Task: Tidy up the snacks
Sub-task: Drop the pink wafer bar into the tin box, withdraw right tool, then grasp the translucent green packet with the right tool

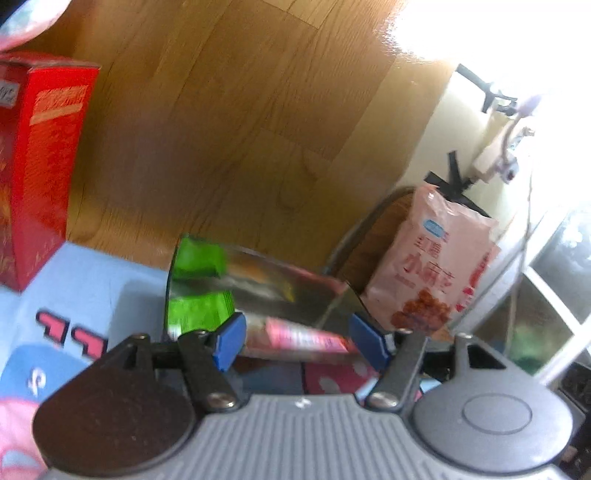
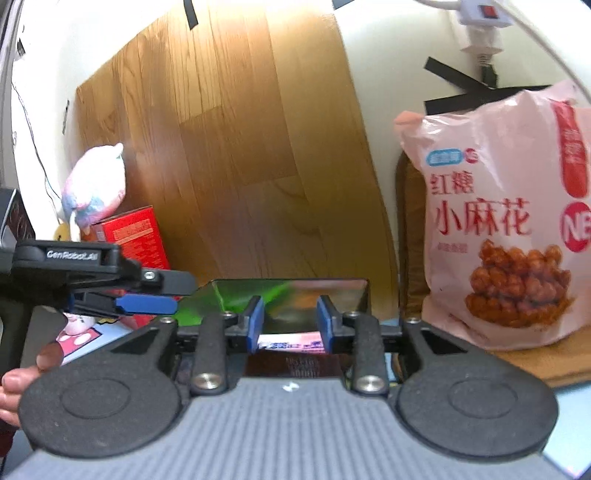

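A shiny snack packet [image 1: 258, 291] with a green end and a pink edge lies between both grippers. My left gripper [image 1: 299, 338] has its blue pads on either side of the packet's near edge, jaws wide. My right gripper [image 2: 290, 323] is closed on the same packet [image 2: 295, 295], pads pressing its near edge. The left gripper [image 2: 147, 304] shows at the left of the right wrist view, its tip at the packet's green end. A pink bag of fried dough twists [image 2: 506, 229] stands upright on a brown tray [image 2: 410, 236]; it also shows in the left wrist view [image 1: 432, 266].
A red box [image 1: 37, 162] stands at the left on a blue patterned cloth [image 1: 92, 280], with a pink plush toy [image 2: 96, 184] on top of it. A wood-grain panel [image 2: 240, 147] rises behind. A power strip [image 2: 480, 18] hangs on the cream wall.
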Demonstrator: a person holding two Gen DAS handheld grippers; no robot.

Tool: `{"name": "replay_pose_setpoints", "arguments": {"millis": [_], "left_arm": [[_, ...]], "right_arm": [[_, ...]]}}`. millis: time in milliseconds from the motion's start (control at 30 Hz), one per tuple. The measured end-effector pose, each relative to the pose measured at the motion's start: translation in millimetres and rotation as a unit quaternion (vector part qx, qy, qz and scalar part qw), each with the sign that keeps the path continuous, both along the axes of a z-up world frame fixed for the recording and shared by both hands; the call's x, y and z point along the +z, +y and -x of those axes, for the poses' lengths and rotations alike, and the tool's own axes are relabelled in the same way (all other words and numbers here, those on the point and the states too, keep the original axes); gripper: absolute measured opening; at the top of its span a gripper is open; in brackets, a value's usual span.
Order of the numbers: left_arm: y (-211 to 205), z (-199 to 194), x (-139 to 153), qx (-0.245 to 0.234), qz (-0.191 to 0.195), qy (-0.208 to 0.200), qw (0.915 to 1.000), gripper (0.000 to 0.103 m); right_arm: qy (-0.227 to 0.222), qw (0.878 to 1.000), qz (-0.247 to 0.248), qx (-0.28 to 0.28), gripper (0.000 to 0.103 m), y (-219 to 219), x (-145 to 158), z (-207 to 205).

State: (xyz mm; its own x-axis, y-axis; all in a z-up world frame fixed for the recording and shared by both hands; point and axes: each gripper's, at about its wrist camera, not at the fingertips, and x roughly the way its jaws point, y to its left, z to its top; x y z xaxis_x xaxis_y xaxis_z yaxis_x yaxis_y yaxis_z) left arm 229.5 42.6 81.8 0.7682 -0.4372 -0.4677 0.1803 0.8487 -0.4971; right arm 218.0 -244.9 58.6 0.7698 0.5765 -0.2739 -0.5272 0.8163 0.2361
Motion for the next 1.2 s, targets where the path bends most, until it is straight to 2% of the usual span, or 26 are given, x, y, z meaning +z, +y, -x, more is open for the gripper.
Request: {"name": "replay_pose_setpoints", "arguments": {"millis": [167, 267, 433, 500, 600, 700, 767, 833, 933, 1000, 1100, 1200], "left_arm": [[0, 42, -11, -0.03, 0.009, 0.011, 0.9994, 0.064], [8, 66, -18, -0.022, 0.007, 0.021, 0.9995, 0.064], [47, 101, -36, 0.02, 0.027, 0.045, 0.9984, 0.064], [68, 117, -42, 0.051, 0.03, 0.05, 0.997, 0.064], [101, 135, -53, 0.101, 0.046, 0.061, 0.9919, 0.064], [124, 138, -62, 0.128, 0.064, 0.075, 0.9868, 0.064], [131, 135, -65, 0.128, 0.069, 0.077, 0.9864, 0.065], [132, 128, -67, 0.122, 0.067, 0.077, 0.9872, 0.07], [132, 114, -77, 0.114, 0.073, 0.085, 0.9871, 0.07], [132, 109, -79, 0.11, 0.073, 0.077, 0.9883, 0.071], [132, 106, -83, 0.101, 0.093, 0.076, 0.9876, 0.067], [127, 102, -89, 0.072, 0.126, 0.088, 0.9855, 0.049]], "right_arm": [[0.04, 0.998, -0.024, 0.046, 0.036, -19, -11, 33], [0.052, 0.996, -0.016, 0.072, 0.036, -18, -20, 58], [0.056, 0.987, -0.015, 0.15, 0.037, 7, -23, 94], [0.057, 0.983, -0.002, 0.174, 0.041, 24, -23, 102], [0.073, 0.978, 0.014, 0.195, 0.041, 51, -26, 103], [0.09, 0.97, 0.032, 0.221, 0.042, 79, -30, 103], [0.093, 0.964, 0.062, 0.24, 0.048, 101, -32, 104], [0.1, 0.956, 0.085, 0.26, 0.049, 120, -36, 104], [0.165, 0.944, 0.1, 0.267, 0.049, 140, -47, 96], [0.186, 0.944, 0.098, 0.256, 0.049, 144, -53, 92], [0.208, 0.942, 0.087, 0.248, 0.049, 149, -53, 84], [0.206, 0.945, 0.071, 0.242, 0.049, 154, -56, 78]]}}
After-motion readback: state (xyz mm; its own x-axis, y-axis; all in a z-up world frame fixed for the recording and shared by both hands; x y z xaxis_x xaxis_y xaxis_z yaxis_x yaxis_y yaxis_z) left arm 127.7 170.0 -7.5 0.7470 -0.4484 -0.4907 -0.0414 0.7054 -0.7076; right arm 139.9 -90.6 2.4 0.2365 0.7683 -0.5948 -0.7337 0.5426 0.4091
